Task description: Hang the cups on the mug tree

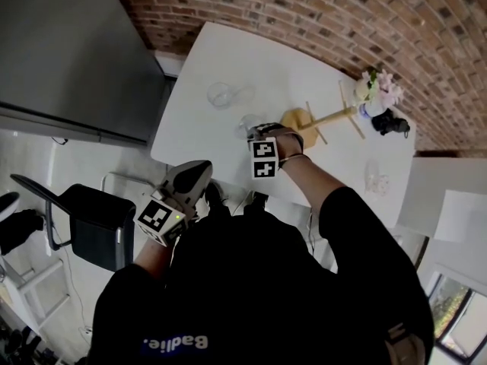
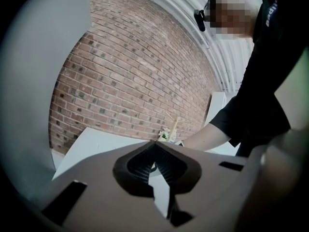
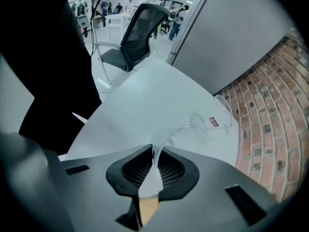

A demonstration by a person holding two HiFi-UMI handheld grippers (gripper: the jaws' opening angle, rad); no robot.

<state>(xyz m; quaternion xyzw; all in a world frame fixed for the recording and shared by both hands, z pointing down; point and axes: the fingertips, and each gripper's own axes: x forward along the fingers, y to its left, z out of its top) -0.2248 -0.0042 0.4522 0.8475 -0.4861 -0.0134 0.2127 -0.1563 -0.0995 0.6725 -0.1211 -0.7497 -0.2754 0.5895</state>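
Note:
My right gripper (image 1: 261,133) points steeply down over the white table (image 1: 228,52), just left of the wooden mug tree (image 1: 308,119). In the right gripper view its jaws (image 3: 154,151) are shut on the thin rim of a clear glass cup (image 3: 182,128), which shows faintly in the head view (image 1: 247,122). A second glass cup (image 1: 221,93) with a red label (image 3: 215,122) sits farther out on the table. A third glass cup (image 1: 377,179) stands at the right side. My left gripper (image 1: 192,179) hangs off the table's near edge, shut and holding nothing (image 2: 154,148).
A small pot of flowers (image 1: 376,90) and a black object (image 1: 389,122) sit beyond the mug tree near the brick wall. A black office chair (image 1: 91,223) stands on the floor to the left. A grey panel (image 1: 68,52) runs along the left.

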